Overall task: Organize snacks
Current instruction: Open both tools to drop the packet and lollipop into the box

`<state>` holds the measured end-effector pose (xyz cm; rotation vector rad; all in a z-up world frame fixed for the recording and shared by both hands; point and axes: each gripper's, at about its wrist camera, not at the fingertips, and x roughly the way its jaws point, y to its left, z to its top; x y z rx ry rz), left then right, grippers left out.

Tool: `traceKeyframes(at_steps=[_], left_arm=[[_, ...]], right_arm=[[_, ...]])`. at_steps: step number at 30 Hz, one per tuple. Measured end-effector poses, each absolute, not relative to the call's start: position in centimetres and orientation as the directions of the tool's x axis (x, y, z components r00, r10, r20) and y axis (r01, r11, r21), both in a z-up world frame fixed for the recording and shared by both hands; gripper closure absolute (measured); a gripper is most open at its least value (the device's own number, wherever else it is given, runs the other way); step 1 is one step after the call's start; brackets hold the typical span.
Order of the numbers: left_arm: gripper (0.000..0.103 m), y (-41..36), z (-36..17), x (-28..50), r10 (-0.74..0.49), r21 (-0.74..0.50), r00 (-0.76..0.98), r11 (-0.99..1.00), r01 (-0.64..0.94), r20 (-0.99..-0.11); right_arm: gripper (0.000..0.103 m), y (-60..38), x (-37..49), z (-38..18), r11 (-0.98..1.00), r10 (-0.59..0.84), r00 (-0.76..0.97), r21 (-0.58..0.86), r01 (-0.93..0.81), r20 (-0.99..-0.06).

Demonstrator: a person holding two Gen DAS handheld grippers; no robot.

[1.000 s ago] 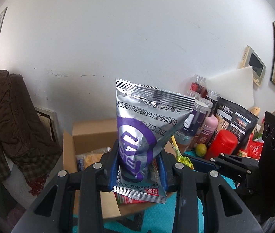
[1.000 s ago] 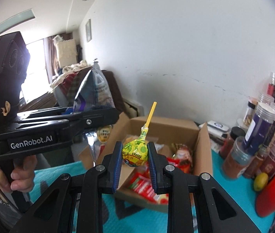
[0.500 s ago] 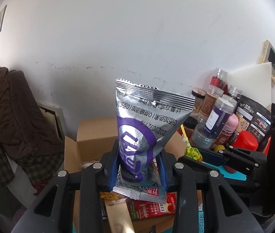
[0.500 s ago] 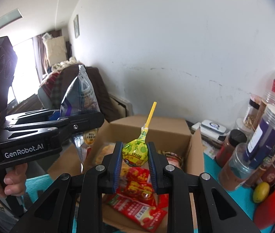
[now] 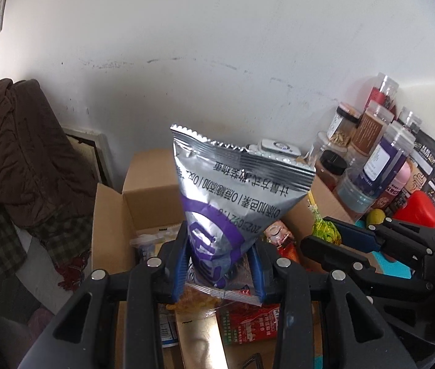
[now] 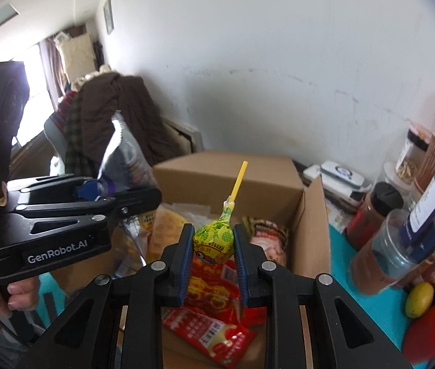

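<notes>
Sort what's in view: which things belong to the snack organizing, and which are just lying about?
Job:
- silver-purple snack bag, held by left gripper
- yellow lollipop, held by right gripper
- cardboard box
- red snack packets inside it

Lying about:
- spice jars
- brown coat
- red container
- lemon

Relative to the cardboard box [image 6: 312,230]: its near wall is cut off by the lower picture edge. The silver snack bag [image 5: 236,203] hides most of the box's interior in the left wrist view. Red packets [image 6: 214,332] inside are partly covered by black fingers [image 6: 180,261]; their print is too small to read.
</notes>
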<state>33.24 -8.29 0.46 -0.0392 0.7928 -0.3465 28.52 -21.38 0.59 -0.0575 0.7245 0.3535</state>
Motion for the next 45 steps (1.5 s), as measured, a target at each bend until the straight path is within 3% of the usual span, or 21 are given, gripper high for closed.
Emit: traceKeyframes(at_steps=[21,29,45], left_arm=[[0.068,-10.2,-3.7,35.1,-0.235,-0.101,0.532,0.958,0.269,-0.813],[0.049,-10.4,-3.9,35.5,-0.16,-0.049,0.521,0.974,0.22,-0.838],[0.047,-10.2,0.7,32.5,-0.138,-0.016,0.605,0.979,0.203,-0.784]], right_arm=[[0.076,-21.7,30.6,-5.1,0.963,0.19,0.587,0.034,-0.266,-0.787],[0.065,-21.6,30.4,-4.6,0.963,0.183,0.598,0.019,-0.269,-0.78],[0.062,-22.2,28.0,0.0,0.965,0.178,0.671,-0.006,-0.262,-0.719]])
